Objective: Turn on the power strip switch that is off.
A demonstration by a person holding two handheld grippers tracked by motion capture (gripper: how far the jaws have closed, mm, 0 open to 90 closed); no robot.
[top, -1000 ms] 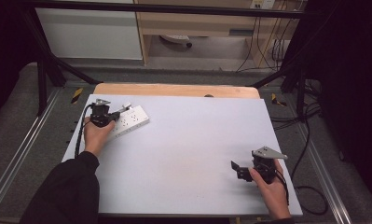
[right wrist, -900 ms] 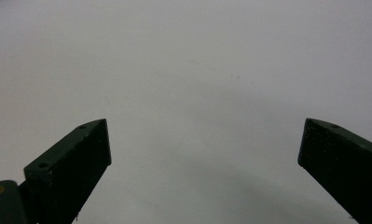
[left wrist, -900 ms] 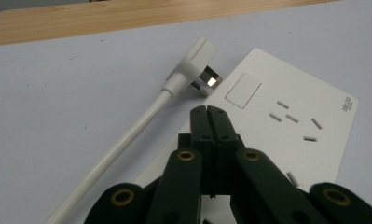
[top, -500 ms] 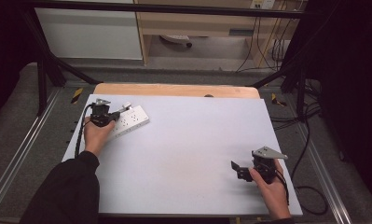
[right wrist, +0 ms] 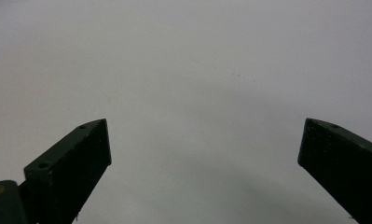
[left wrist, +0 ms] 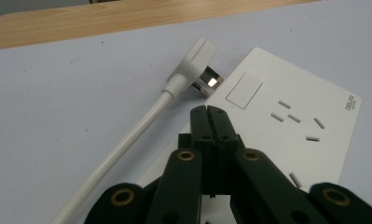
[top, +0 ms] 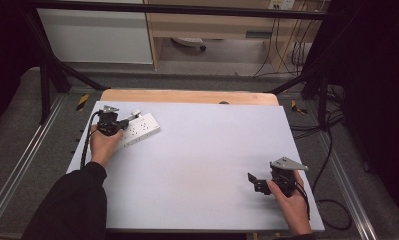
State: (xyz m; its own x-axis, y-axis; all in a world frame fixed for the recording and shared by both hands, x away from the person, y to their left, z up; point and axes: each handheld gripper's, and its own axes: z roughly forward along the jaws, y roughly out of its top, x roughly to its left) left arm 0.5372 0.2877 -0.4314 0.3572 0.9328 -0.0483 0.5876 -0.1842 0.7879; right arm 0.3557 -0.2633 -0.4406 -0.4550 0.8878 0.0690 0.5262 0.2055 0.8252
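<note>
Where the white power strip lies at the desk's far left corner, a white plug on its cable rests just beside the strip's end. The left tool hangs over the strip, jaws pressed together on nothing. Well apart, near the front right edge, the right tool sits spread wide over bare surface.

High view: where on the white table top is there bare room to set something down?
The white table top is bare from the white socket panel across to the right gripper, including the far right corner. It is crowded at the far left: left gripper, panel, white plug and its cord.
</note>
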